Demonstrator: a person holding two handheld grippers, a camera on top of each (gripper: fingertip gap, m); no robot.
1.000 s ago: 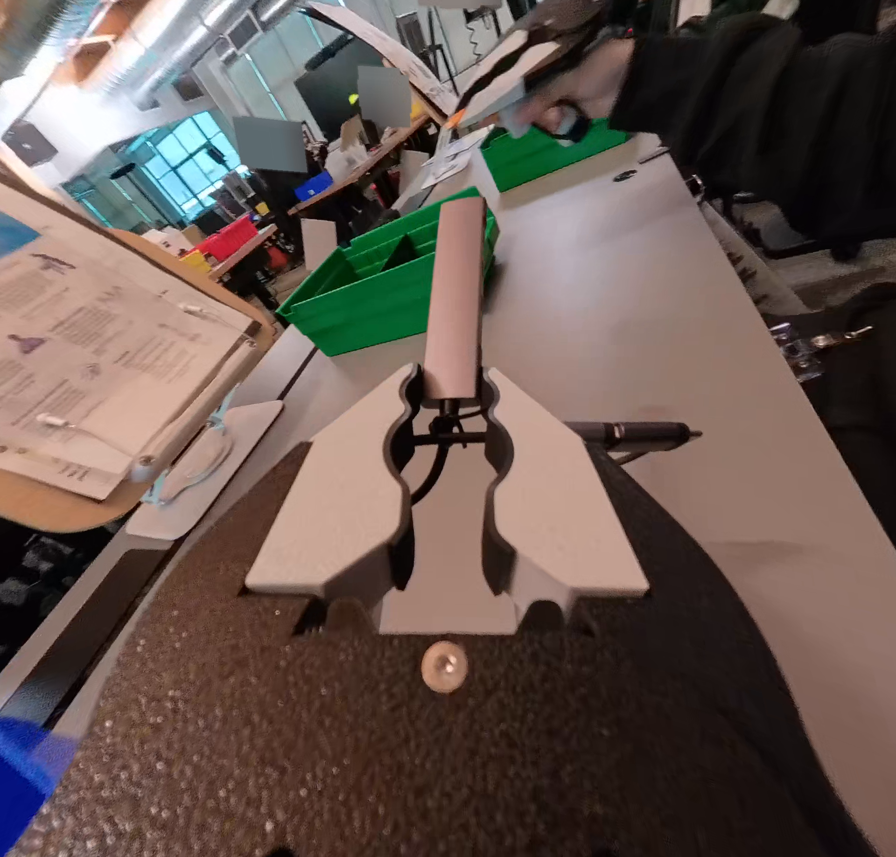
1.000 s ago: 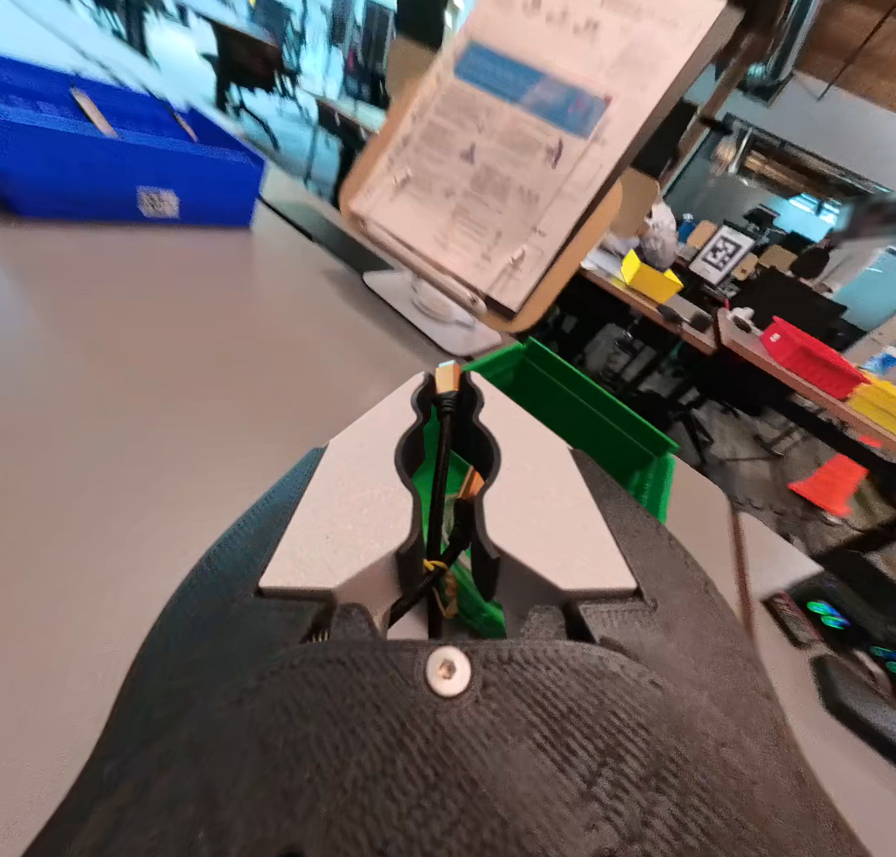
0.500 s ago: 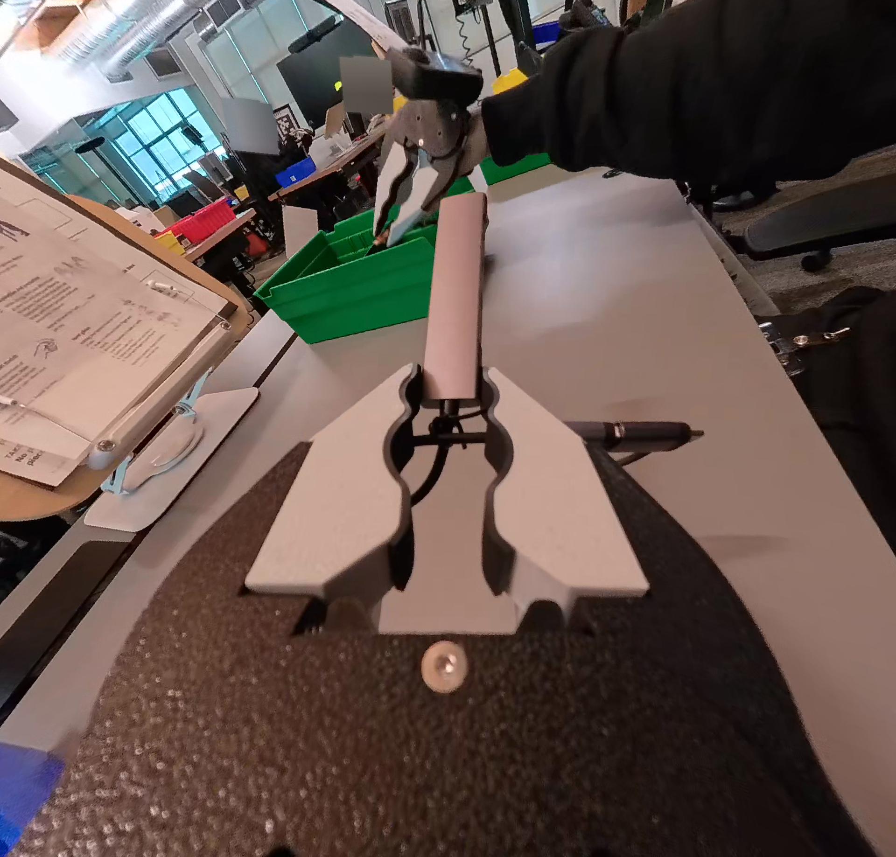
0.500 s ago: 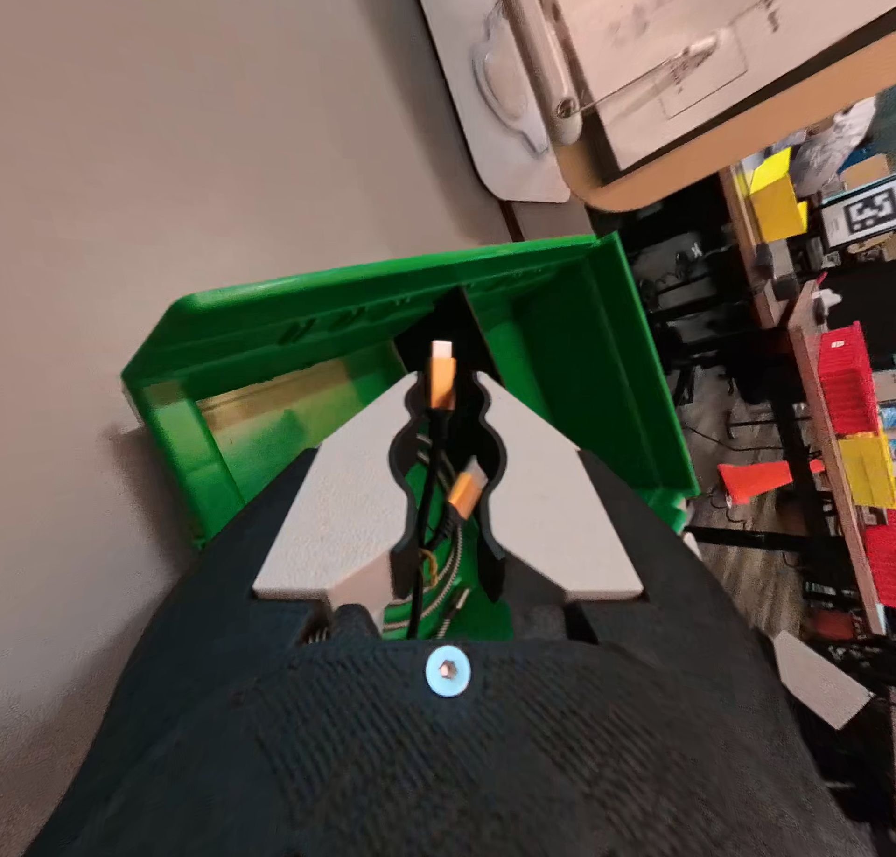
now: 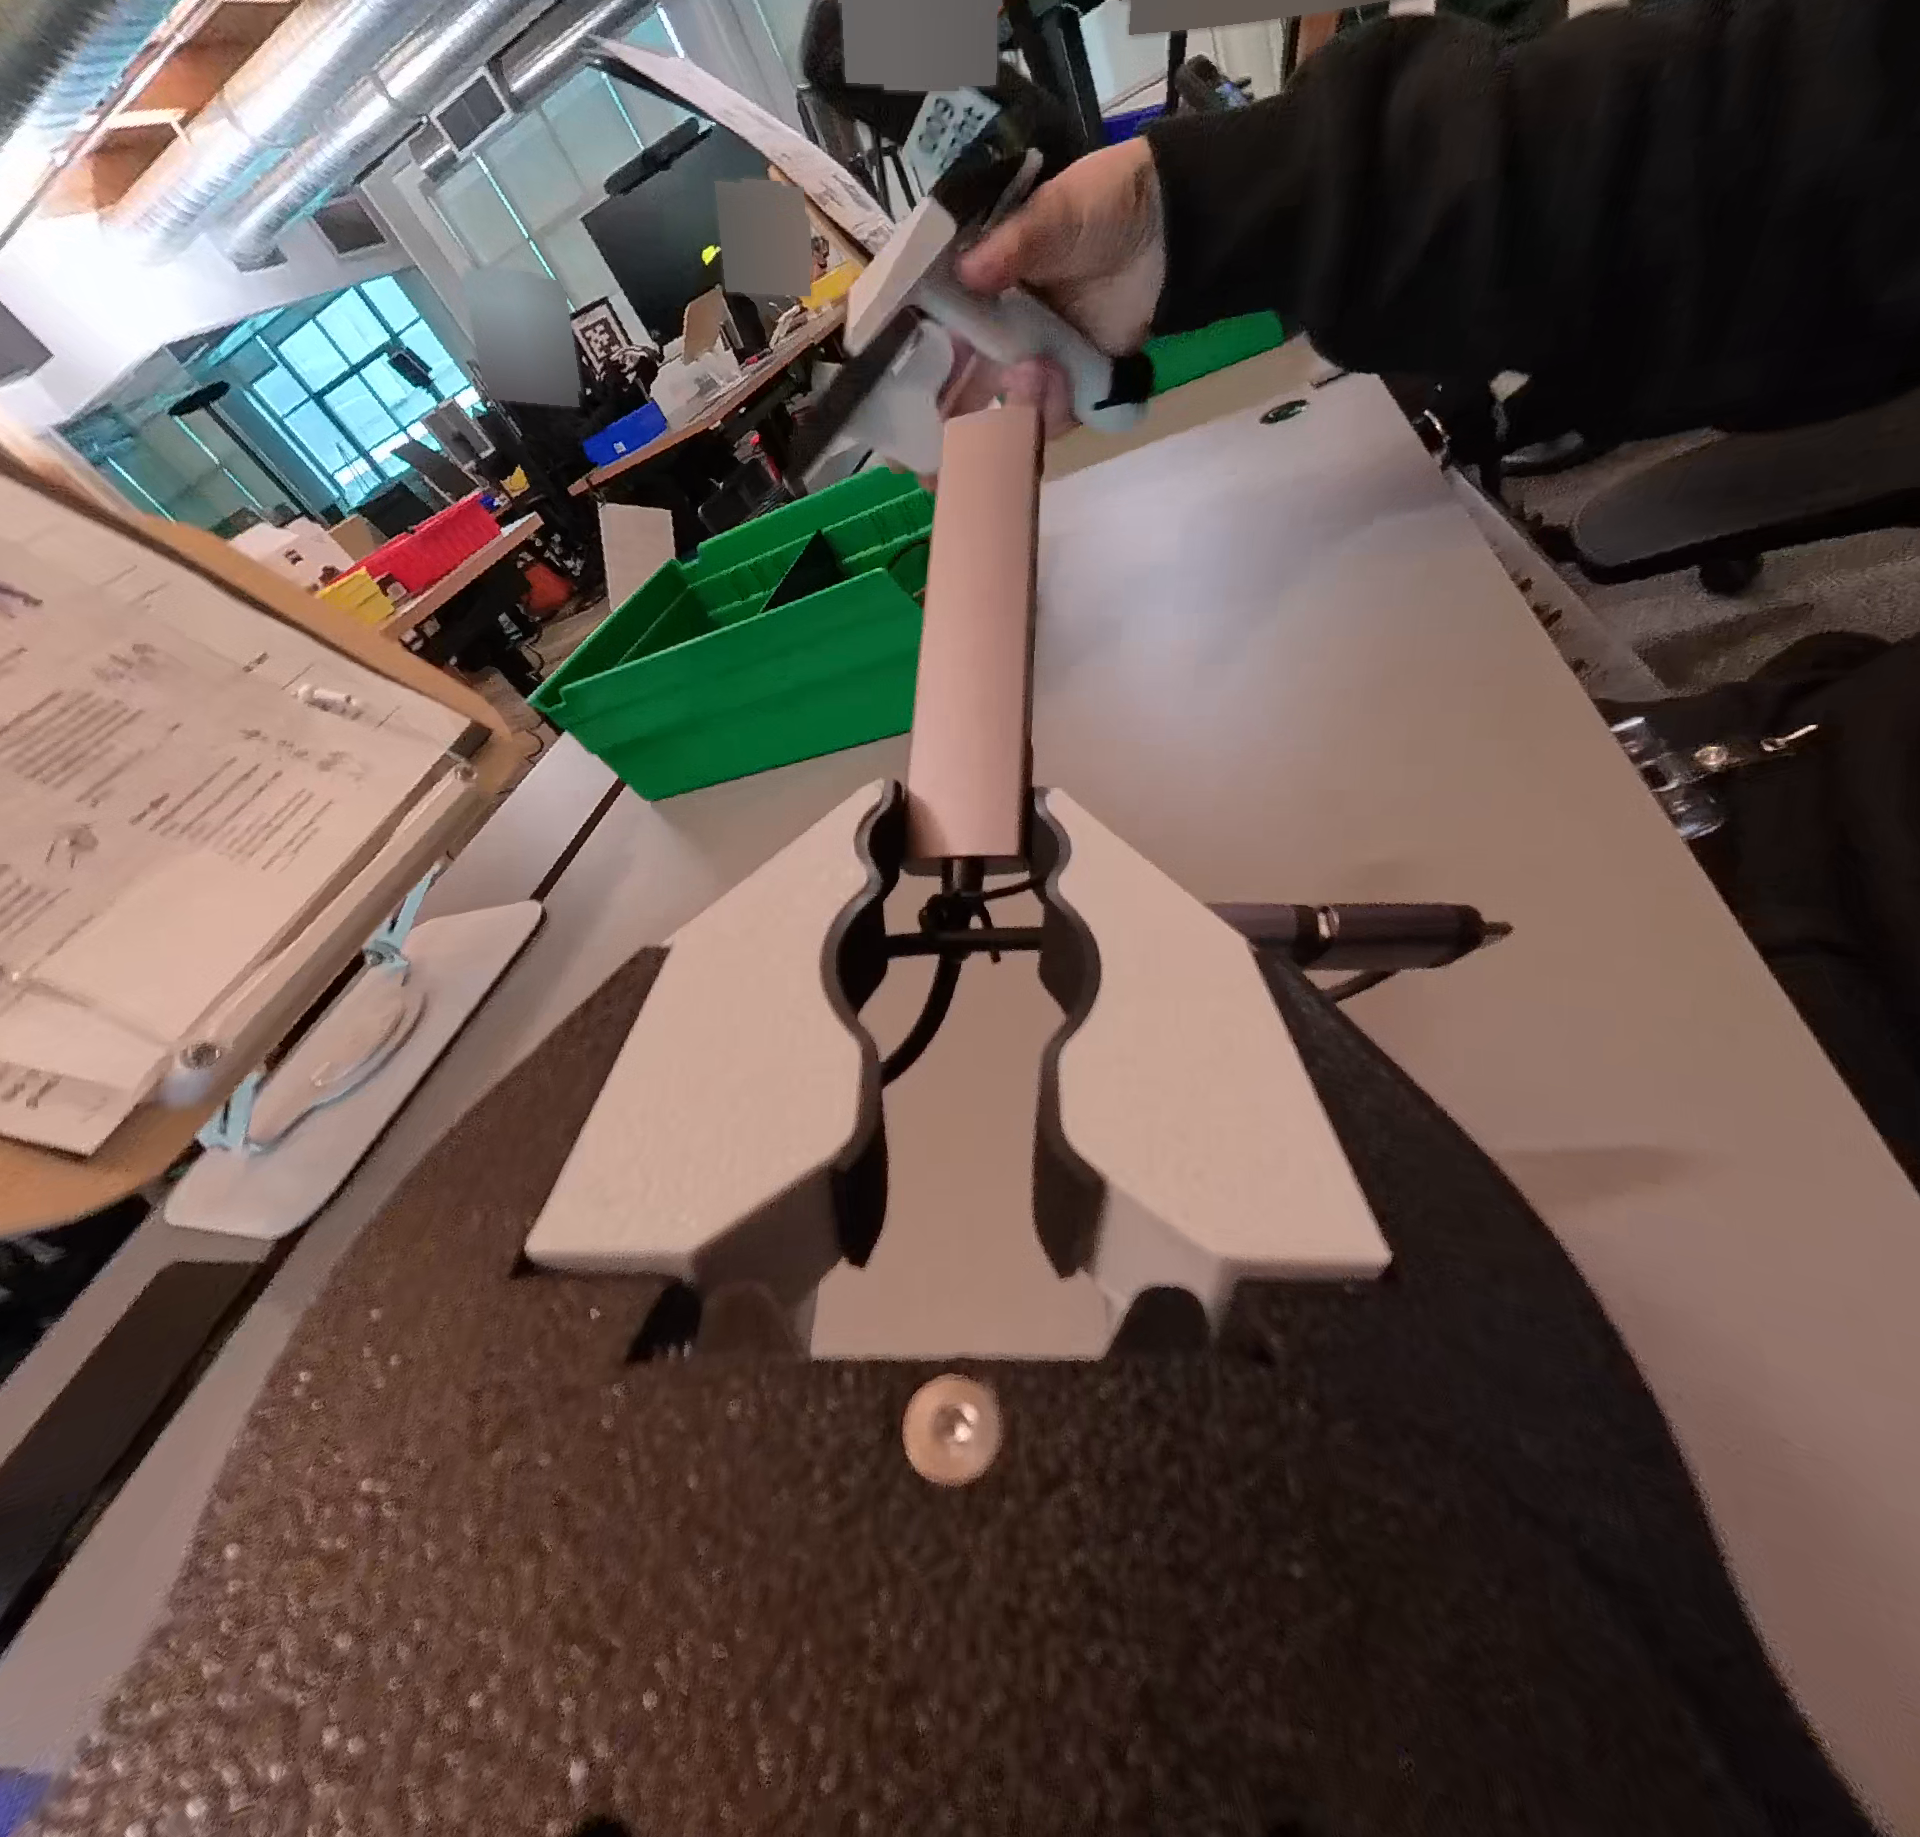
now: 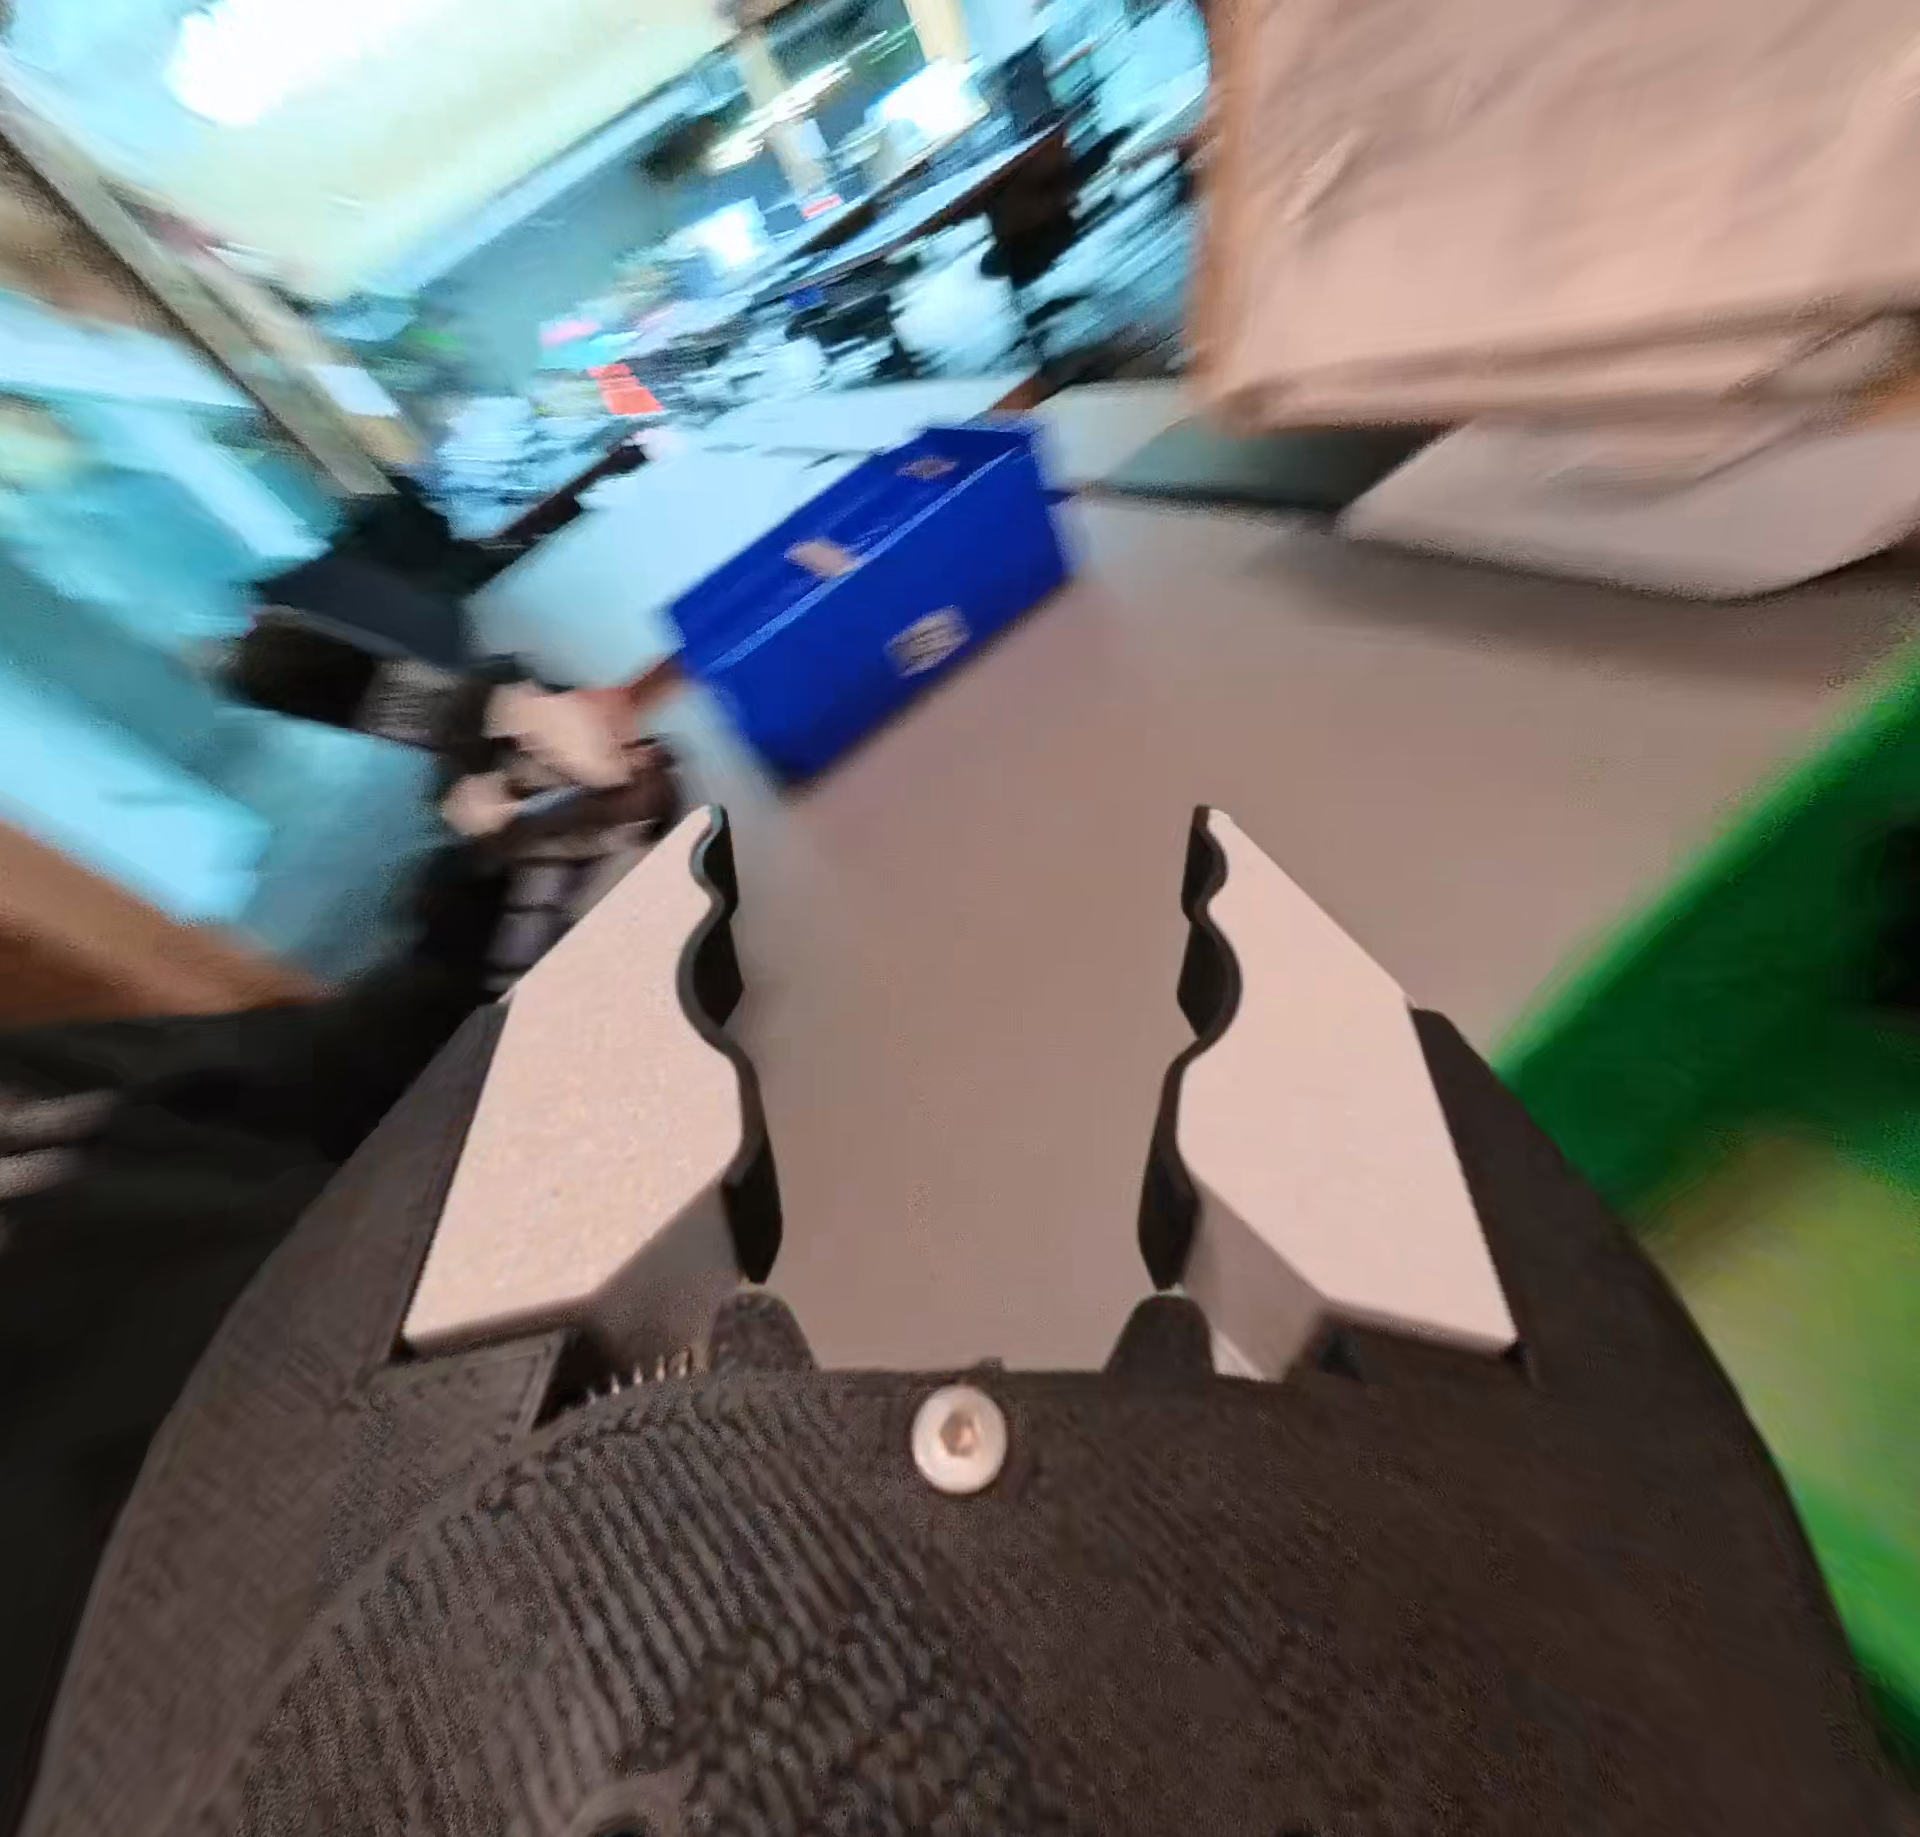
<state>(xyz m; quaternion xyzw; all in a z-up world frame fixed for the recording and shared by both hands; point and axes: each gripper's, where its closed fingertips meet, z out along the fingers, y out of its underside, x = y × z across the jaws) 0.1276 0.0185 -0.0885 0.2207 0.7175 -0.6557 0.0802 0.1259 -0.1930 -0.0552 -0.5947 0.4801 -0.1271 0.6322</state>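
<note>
My left gripper (image 5: 966, 831) is shut on a pinkish-tan tube (image 5: 977, 634) that points away over the grey table (image 5: 1299, 707); a thin black cable hangs from its near end between the fingers. My right gripper (image 6: 956, 842) is open and empty above the table, in a blurred view, with the green bin (image 6: 1745, 1008) at its right edge. In the left wrist view the right gripper (image 5: 935, 333), held by a hand in a dark sleeve, is above the far side of the green bin (image 5: 758, 665).
A black pen (image 5: 1351, 923) lies on the table right of my left fingers. A document stand with papers (image 5: 187, 831) stands at the left. A blue bin (image 6: 873, 613) sits farther off on the table in the right wrist view. An office chair (image 5: 1745, 509) is at the right.
My right gripper has opened and let go of the orange-tipped black cable over the green bin, then swung away toward the blue bin. My left gripper still holds the tube.
</note>
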